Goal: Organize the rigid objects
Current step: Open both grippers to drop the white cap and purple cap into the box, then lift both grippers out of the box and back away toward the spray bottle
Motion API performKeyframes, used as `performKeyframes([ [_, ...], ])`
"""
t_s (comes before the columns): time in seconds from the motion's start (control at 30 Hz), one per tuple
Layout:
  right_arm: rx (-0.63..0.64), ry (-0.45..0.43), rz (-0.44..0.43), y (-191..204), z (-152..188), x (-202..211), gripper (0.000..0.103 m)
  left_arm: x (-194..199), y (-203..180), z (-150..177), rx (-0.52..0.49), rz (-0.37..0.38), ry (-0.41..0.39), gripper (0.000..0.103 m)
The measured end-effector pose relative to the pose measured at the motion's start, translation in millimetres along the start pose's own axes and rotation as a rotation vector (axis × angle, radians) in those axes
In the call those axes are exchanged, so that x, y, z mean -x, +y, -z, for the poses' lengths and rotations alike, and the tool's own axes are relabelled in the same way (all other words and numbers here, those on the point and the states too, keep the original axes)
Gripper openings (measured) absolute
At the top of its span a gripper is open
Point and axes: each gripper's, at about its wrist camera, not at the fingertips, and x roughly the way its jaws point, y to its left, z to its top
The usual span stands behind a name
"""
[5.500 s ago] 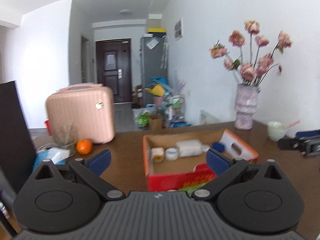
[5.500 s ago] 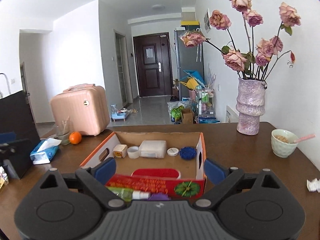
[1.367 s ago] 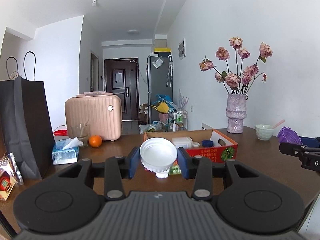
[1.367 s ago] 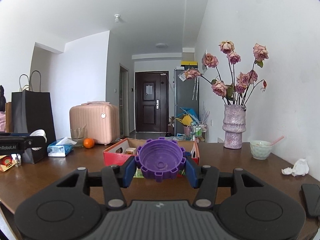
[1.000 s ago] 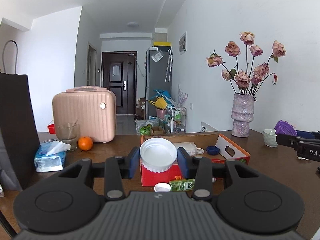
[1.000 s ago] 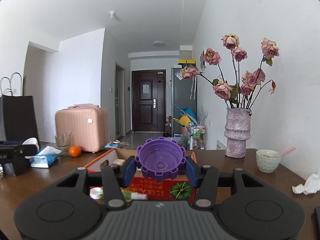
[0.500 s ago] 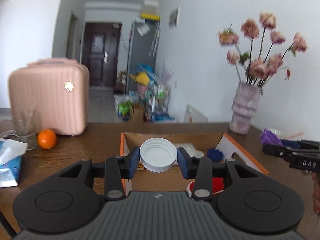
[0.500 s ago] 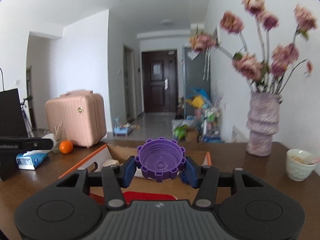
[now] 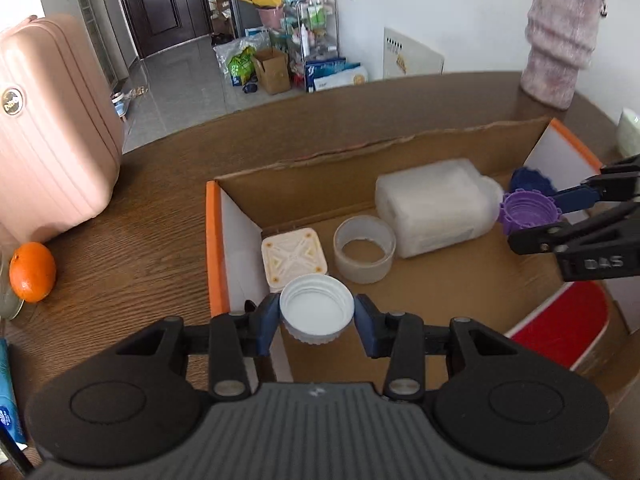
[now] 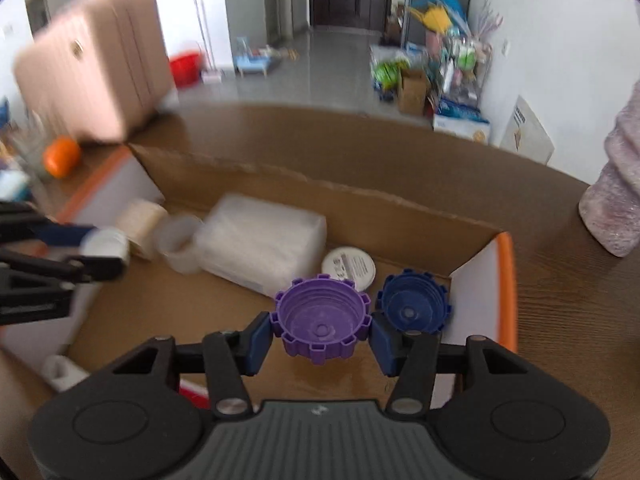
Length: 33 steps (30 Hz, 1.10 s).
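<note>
My left gripper is shut on a white screw cap and holds it over the left part of the open cardboard box. My right gripper is shut on a purple toothed cap over the box's right part; it also shows in the left wrist view. In the box lie a cream square lid, a clear ring, a white plastic container, a dark blue toothed cap and a round white lid.
The box stands on a brown wooden table. A pink suitcase and an orange are at the left. A purple vase stands at the far right. A red lid lies in the box's near right.
Both grippers have tipped downward and moved in over the box, each still holding its cap. The caps now hang just above the box floor.
</note>
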Motion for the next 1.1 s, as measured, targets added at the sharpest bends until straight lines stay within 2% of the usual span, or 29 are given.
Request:
performKeyframes([
  [0.07,-0.001,0.04,0.01,1,-1,-16,0.052,1,0,1,-0.014,0.012,0.002,0.048],
  [0.17,-0.01,0.034,0.037,3,2,-14,0.065,10,1,2,-0.013,0.011,0.002,0.054],
  [0.3,-0.006,-0.009,0.044,3,0,19,0.068,36,4,2,0.018,0.011,-0.018,0.059],
  [0.37,-0.009,-0.036,0.052,1,-1,44,0.07,57,4,2,0.028,-0.01,-0.036,0.07],
  [0.4,-0.008,-0.05,0.056,-1,-1,58,0.072,70,5,3,0.034,-0.023,-0.056,0.075],
  [0.5,-0.007,-0.088,0.067,-2,2,96,0.081,111,5,7,0.046,-0.032,-0.108,0.075],
  [0.57,-0.004,-0.112,0.072,0,9,122,0.082,139,4,11,0.053,-0.041,-0.141,0.076],
  [0.67,-0.013,-0.165,0.075,3,23,161,0.083,184,-1,29,0.061,-0.058,-0.276,0.086],
  [0.73,-0.024,-0.231,0.071,7,39,187,0.086,209,-8,50,0.064,-0.076,-0.382,0.09],
  [0.83,-0.033,-0.365,0.068,14,69,222,0.088,237,-21,82,0.036,-0.104,-0.475,0.097],
  [0.93,-0.078,-0.538,0.128,25,108,246,0.097,260,-31,118,0.056,-0.122,-0.607,0.103],
  [1.0,-0.081,-0.643,0.143,34,136,258,0.101,271,-37,143,0.076,-0.115,-0.686,0.103],
  [1.1,-0.086,-0.744,0.14,46,171,267,0.102,278,-50,174,0.096,-0.129,-0.765,0.103],
])
